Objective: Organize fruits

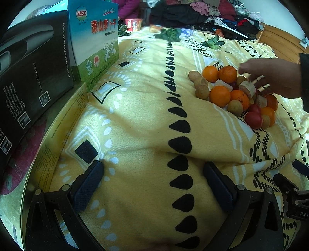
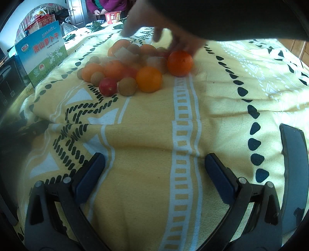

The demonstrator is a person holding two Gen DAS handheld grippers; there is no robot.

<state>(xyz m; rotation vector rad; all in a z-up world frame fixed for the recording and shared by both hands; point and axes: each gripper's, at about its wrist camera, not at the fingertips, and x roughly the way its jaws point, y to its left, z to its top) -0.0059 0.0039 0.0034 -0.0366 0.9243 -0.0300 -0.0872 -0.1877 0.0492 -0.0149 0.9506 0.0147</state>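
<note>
Leftward, a blue-and-green carton (image 1: 94, 46) is standing beside a black box (image 1: 32, 73); both the left gripper (image 1: 152, 185) and right gripper (image 2: 154, 173) are hovering with fingers spread wide, grasping nothing; the fruit pile (image 1: 231, 94) of oranges, red and small brown fruits and pale chunks is lying on the yellow patterned bedspread (image 1: 139, 119); a bare hand (image 1: 274, 77) is reaching into it; clothes (image 1: 193, 9) are heaped behind.

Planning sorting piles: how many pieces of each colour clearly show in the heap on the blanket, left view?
Round orange fruits: 6
Round brown fruits: 6
Round red fruits: 2
Pale cut chunks: 3
Total: 17; the hand hides others.
</note>
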